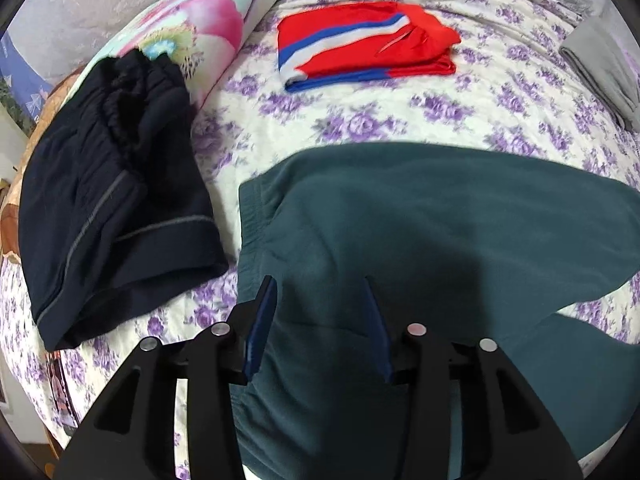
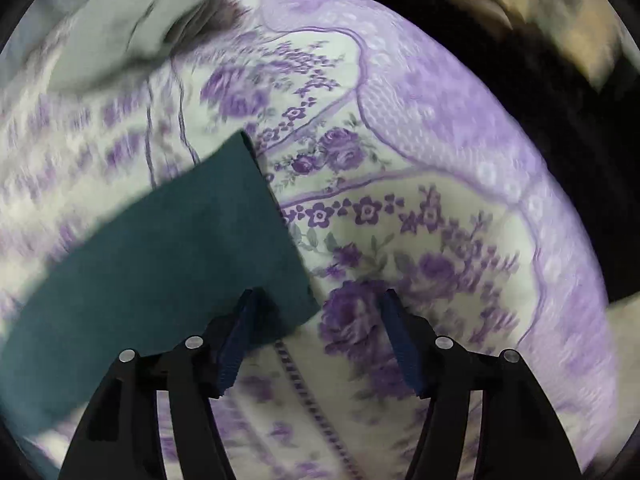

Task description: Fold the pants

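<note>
Two views, L to R: only left cam shows navy folded shorts [image 1: 116, 216], red folded shorts w/ blue-white stripe [image 1: 360, 46]; left gripper [image 1: 320, 312] released over dark teal fleece pants [image 1: 420, 220] on purple-floral bedsheet [image 1: 400, 116]. Right cam: right gripper [image 2: 320, 332] released, pants hem corner [image 2: 192, 248] beside left pad.

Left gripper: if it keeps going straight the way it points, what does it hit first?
Most likely the green pants: the left gripper has open jaws right over that cloth, with nothing visible between. Depth is unclear.
</note>
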The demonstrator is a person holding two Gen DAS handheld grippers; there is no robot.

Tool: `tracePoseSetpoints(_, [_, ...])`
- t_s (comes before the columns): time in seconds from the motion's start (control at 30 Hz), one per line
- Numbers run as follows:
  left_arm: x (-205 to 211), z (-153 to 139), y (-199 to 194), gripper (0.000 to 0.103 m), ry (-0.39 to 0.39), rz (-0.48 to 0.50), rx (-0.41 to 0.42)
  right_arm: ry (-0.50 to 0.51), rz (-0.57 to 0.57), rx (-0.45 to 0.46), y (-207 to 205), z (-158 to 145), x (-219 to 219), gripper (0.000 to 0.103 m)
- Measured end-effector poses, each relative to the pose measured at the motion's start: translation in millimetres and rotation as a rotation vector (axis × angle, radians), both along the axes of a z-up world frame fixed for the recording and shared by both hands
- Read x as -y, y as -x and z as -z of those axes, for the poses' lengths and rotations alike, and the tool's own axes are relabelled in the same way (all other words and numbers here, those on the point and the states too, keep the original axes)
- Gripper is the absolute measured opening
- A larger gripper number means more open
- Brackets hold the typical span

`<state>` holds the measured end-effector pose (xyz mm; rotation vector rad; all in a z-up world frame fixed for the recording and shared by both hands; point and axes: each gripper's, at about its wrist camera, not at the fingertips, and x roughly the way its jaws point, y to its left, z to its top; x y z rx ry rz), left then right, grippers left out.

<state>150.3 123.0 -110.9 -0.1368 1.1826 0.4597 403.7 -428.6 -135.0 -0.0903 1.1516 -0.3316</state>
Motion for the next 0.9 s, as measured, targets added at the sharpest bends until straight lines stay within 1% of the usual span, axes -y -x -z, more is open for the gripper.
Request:
tracePoseSetpoints(0.03, [-1,5,1,0.043,0.005,0.003,-0.015,0.044,0.028,0.011,1,-5,-4,0.072])
tracePoseSetpoints(0.07, [-2,10,1,0.044,0.006,0.004,-0.034,0.055,0.040,0.053,5,-17,-13,0.072])
tracePoseSetpoints(0.13, [-5,17,3,0.044,0.009,-0.003,-0.061,-0.066,-0.042,0.131,14,-34,-36,0.072])
tracePoseSetpoints(0.17, [-7,19,5,0.044,0.020,-0.014,-0.061,-0.122,-0.110,0.146,21,-40,-59,0.072])
tracePoseSetpoints(0.2, [-8,20,7,0.045,0.031,-0.020,-0.054,-0.161,-0.183,0.141,28,-42,-81,0.072])
tracePoseSetpoints(0.23, [-9,19,8,0.045,0.041,-0.025,-0.047,-0.205,-0.268,0.133,36,-42,-108,0.072])
tracePoseSetpoints(0.3, [-7,15,9,0.046,0.058,-0.025,-0.029,-0.337,-0.456,0.104,56,-39,-171,0.072])
tracePoseSetpoints(0.33, [-6,14,8,0.047,0.063,-0.021,-0.021,-0.384,-0.526,0.086,64,-37,-189,0.072])
tracePoseSetpoints(0.4, [-1,9,2,0.048,0.064,0.000,0.001,-0.504,-0.691,0.016,87,-26,-255,0.071])
tracePoseSetpoints(0.43, [3,6,-5,0.049,0.065,0.020,0.016,-0.552,-0.740,-0.014,94,-23,-274,0.068])
tracePoseSetpoints(0.47, [6,5,-12,0.049,0.072,0.038,0.027,-0.599,-0.809,-0.054,107,-19,-310,0.060])
tracePoseSetpoints(0.5, [8,4,-16,0.051,0.081,0.051,0.035,-0.612,-0.851,-0.078,115,-15,-329,0.058])
tracePoseSetpoints(0.53, [9,8,-25,0.056,0.101,0.072,0.041,-0.608,-0.881,-0.097,118,-8,-348,0.058])
tracePoseSetpoints(0.57, [8,13,-30,0.057,0.103,0.075,0.027,-0.578,-0.894,-0.116,118,0,-362,0.058])
tracePoseSetpoints(0.6, [6,23,-35,0.057,0.092,0.067,-0.005,-0.521,-0.893,-0.133,116,10,-369,0.058])
tracePoseSetpoints(0.63, [4,33,-37,0.060,0.074,0.056,-0.046,-0.458,-0.891,-0.148,113,17,-367,0.059])
tracePoseSetpoints(0.67, [-3,40,-35,0.064,0.081,0.060,-0.046,-0.414,-0.907,-0.145,108,21,-359,0.058])
tracePoseSetpoints(0.7, [-8,40,-30,0.068,0.085,0.062,-0.026,-0.392,-0.920,-0.122,106,18,-341,0.058])
tracePoseSetpoints(0.73, [-11,39,-26,0.068,0.075,0.060,-0.028,-0.320,-0.876,-0.098,99,15,-314,0.059])
tracePoseSetpoints(0.77, [-15,37,-20,0.068,0.064,0.070,-0.032,-0.276,-0.830,-0.079,95,13,-290,0.060])
tracePoseSetpoints(0.8, [-18,36,-14,0.067,0.055,0.085,-0.032,-0.235,-0.772,-0.064,89,11,-262,0.067])
tracePoseSetpoints(0.83, [-20,35,-7,0.067,0.047,0.103,-0.032,-0.193,-0.696,-0.054,80,11,-231,0.072])
tracePoseSetpoints(0.87, [-23,33,0,0.067,0.060,0.121,-0.031,-0.175,-0.599,-0.046,69,12,-197,0.077])
tracePoseSetpoints(0.9, [-25,30,3,0.065,0.072,0.127,-0.028,-0.197,-0.526,-0.040,63,11,-174,0.076])
